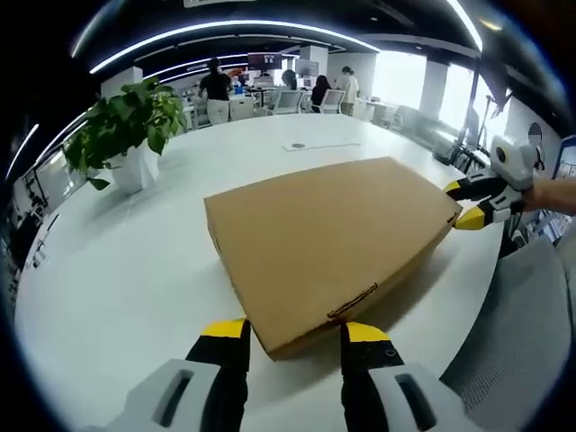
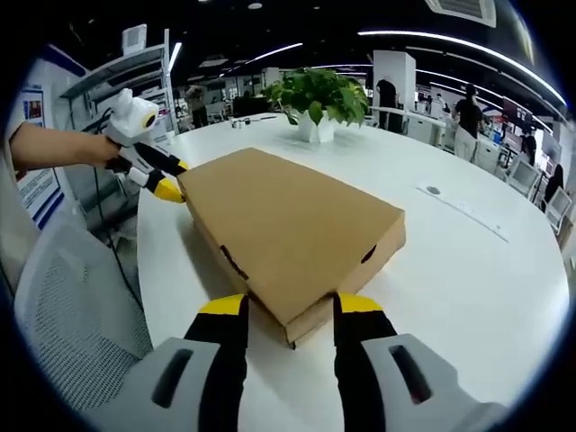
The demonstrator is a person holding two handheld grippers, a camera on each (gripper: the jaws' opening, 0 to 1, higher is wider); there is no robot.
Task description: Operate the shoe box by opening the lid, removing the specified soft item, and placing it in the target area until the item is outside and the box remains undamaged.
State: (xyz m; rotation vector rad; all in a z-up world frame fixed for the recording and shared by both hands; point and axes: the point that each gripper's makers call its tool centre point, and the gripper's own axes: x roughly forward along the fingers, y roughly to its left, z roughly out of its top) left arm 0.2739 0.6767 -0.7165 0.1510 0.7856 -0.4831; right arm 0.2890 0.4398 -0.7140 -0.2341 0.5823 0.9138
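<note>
A flat brown cardboard shoe box (image 1: 328,238) lies on the white table (image 1: 135,270) with its lid down. My left gripper (image 1: 295,335) is open, and the box's near corner sits between its yellow-tipped jaws. My right gripper (image 1: 466,203) is at the opposite corner, held by a hand. In the right gripper view the box (image 2: 288,229) runs away from me, and my right gripper (image 2: 290,308) is open astride its near corner. My left gripper (image 2: 171,180) is at the far left corner. The soft item is hidden inside.
A potted green plant (image 1: 121,126) (image 2: 315,94) stands on the table beyond the box. A grey mesh chair (image 1: 526,333) (image 2: 72,306) sits at the table's edge beside me. Desks, chairs and several people fill the office behind.
</note>
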